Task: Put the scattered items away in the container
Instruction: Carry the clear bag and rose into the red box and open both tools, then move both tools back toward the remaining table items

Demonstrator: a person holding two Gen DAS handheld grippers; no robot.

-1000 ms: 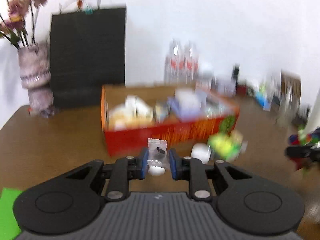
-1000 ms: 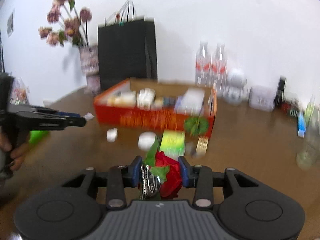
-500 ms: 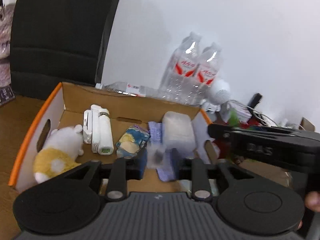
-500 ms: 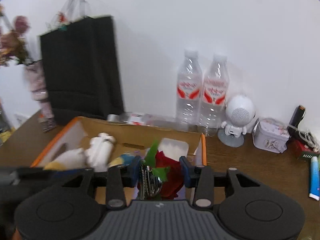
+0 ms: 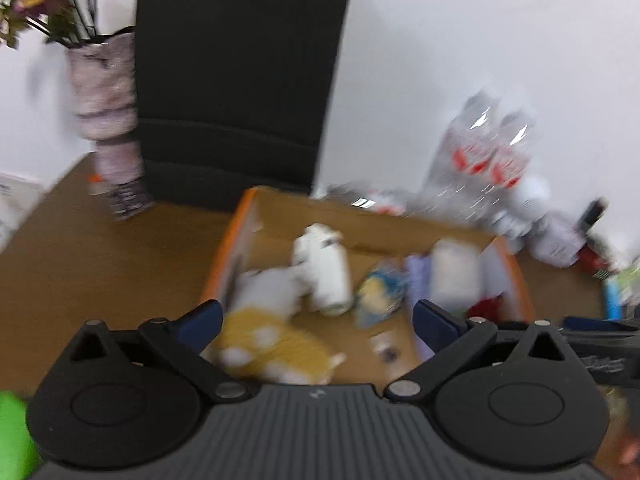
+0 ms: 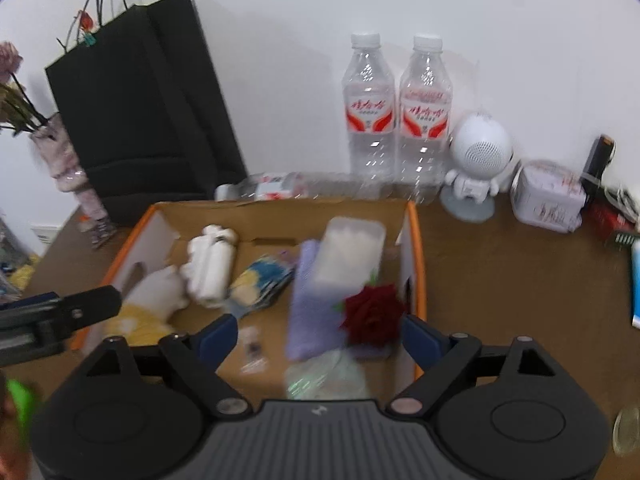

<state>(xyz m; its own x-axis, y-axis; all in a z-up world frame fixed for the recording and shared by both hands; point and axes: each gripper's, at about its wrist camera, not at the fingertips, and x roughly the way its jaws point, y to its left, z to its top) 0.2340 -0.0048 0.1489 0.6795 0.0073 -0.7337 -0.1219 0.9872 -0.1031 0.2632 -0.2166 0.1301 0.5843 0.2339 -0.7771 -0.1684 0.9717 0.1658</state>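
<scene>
Both hand-held grippers hung above the orange-rimmed cardboard box (image 6: 416, 240), each with its blue fingers spread wide and gripping nothing — a pose that suited a release over the container. Below the right hand-held gripper (image 6: 316, 338) a red rose (image 6: 373, 316) lay on a lilac cloth (image 6: 308, 304) by the box's right wall, and a small clear packet (image 6: 251, 347) rested on the box floor beneath the left hand-held gripper (image 5: 316, 322). A plush toy (image 5: 276, 344), a white bottle (image 6: 212, 266) and a snack bag (image 6: 262, 285) crowded the box. Behind it on the desk (image 6: 520, 280) stood two water bottles (image 6: 398, 108), a black paper bag (image 6: 136, 112) and a vase (image 5: 106, 120) — none blocking the way out.
</scene>
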